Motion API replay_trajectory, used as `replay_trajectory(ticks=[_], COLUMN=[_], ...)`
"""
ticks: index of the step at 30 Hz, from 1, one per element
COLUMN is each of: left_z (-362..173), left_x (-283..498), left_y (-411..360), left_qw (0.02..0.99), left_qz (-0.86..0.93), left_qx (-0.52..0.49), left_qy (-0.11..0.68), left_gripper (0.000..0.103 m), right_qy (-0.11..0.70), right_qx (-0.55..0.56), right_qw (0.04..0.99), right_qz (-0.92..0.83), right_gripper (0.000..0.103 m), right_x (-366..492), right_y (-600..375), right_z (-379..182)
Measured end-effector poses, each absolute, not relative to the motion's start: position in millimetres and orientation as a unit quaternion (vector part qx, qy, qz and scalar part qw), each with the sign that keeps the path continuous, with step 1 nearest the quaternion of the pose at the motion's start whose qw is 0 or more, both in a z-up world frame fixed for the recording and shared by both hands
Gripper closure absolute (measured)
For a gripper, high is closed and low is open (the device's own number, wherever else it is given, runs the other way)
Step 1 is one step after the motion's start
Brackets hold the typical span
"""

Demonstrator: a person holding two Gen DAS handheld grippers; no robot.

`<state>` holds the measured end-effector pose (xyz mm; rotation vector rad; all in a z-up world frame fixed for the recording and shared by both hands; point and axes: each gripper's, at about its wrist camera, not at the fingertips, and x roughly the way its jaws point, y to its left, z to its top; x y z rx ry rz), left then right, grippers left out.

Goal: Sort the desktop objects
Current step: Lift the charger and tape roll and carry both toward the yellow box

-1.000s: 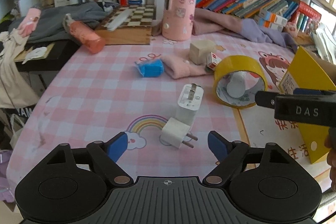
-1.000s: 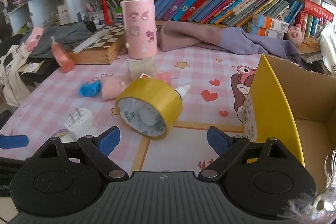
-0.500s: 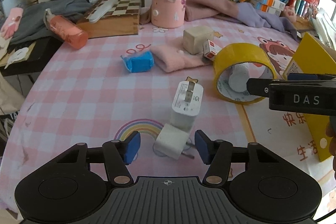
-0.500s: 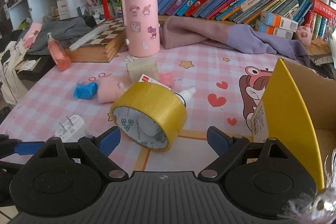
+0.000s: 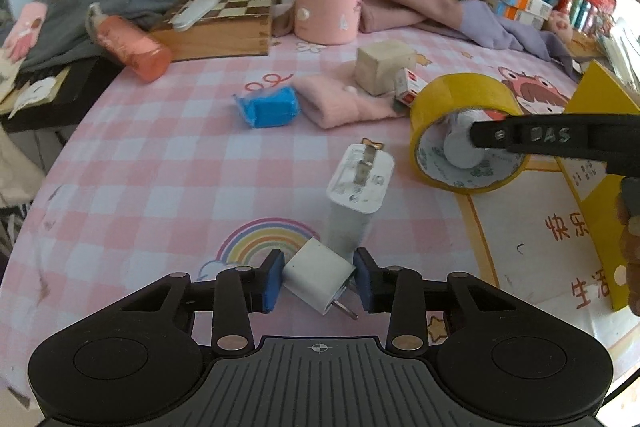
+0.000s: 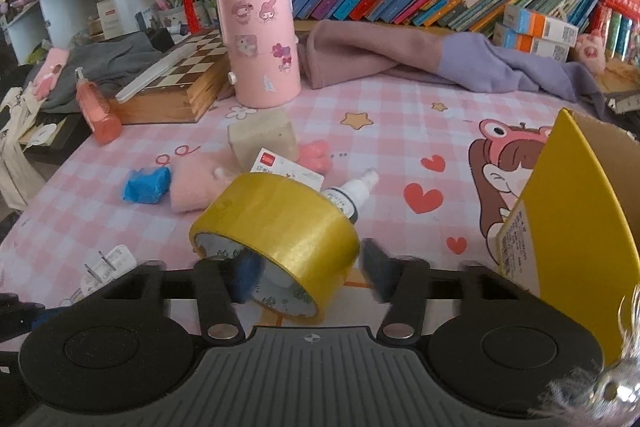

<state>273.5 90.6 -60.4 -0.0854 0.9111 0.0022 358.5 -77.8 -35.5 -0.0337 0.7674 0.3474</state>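
Left hand-held gripper [image 5: 318, 281] tight on small white plug [image 5: 318, 277]; right hand-held gripper [image 6: 304, 271] straddling yellow tape roll [image 6: 280, 223].

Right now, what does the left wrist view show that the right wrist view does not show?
Only the left wrist view shows the left gripper shut on the small white plug, which lies beside the tall white charger. Only the right wrist view shows the white dropper bottle and the inside of the yellow box. Both views show the yellow tape roll, with the right gripper closing around it.
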Motion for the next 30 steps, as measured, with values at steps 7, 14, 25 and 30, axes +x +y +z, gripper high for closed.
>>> replay_trajectory(ticks=[7,14,25,30], left_z=[-48,-37,-17,-7], left_x=[260,248,225,212], left_y=[100,102,102,101], left_qw=[0.905,0.914,0.928,0.932], left_qz=[0.015,0.011,-0.007,-0.016], left_qx=[-0.06,-0.063,-0.067,-0.072], left_qy=[0.42,0.4,0.367,0.356], left_gripper=[0.067,0.067,0.067,0.067], right_qy=[0.387,0.384,0.368,0.366], right_qx=[0.029,0.031,0.02,0.015], right_qw=[0.902,0.903,0.912,0.913], right_qz=[0.189,0.187,0.182,0.181], right_gripper=[0.089,0.096,0.096,0.096], right_x=[353,330,297,281], right_y=[-91,-93,-97,-101], right_z=[-25,-22,-9,-4])
